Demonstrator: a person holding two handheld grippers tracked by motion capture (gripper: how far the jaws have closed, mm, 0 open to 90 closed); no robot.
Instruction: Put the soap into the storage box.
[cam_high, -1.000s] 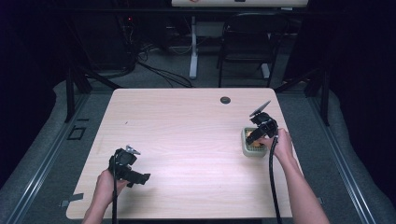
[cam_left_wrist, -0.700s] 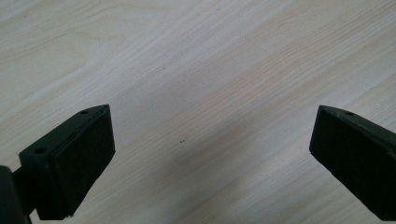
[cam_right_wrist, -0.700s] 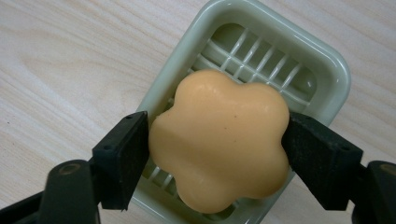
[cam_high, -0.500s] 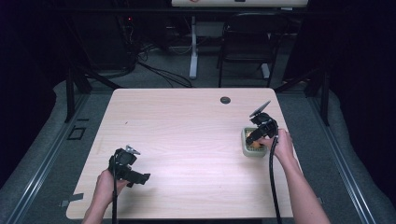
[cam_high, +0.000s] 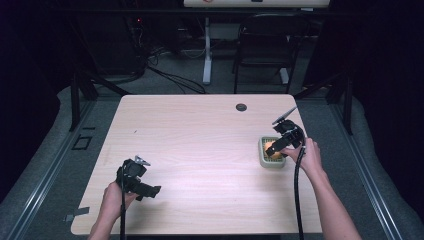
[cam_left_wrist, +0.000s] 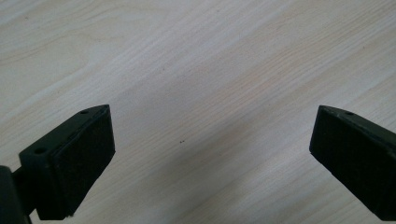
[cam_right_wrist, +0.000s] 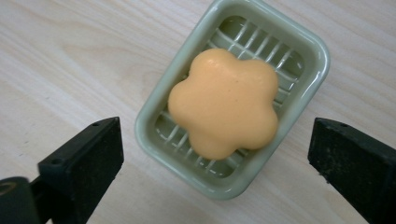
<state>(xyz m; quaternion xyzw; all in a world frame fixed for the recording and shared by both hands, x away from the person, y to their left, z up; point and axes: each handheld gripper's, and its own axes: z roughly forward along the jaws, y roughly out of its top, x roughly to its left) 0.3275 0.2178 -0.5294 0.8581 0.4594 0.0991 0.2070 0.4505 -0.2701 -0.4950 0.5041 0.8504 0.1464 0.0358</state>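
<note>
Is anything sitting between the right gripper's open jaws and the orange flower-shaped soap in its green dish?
Nothing visible does. The right gripper hangs open above the soap, which lies uncovered on the slats of the dish, with bare table around it. The left gripper is far off.

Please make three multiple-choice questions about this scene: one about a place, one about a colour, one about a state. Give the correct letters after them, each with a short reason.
1. Where does the flower-shaped soap lie?
A. in the green soap dish
B. on the bare table beside the dish
C. between the left gripper's jaws

2. What colour is the soap?
A. white
B. orange
C. blue

3. How do the jaws of the right gripper stand?
A. shut on the soap
B. shut on the dish rim
C. open, wide apart

Answers:
1 A: the soap rests on the dish's ribbed grid.
2 B: it looks orange in the right gripper view and in the high view.
3 C: the two black jaws stand on either side of the dish, with nothing between their pads.
</note>
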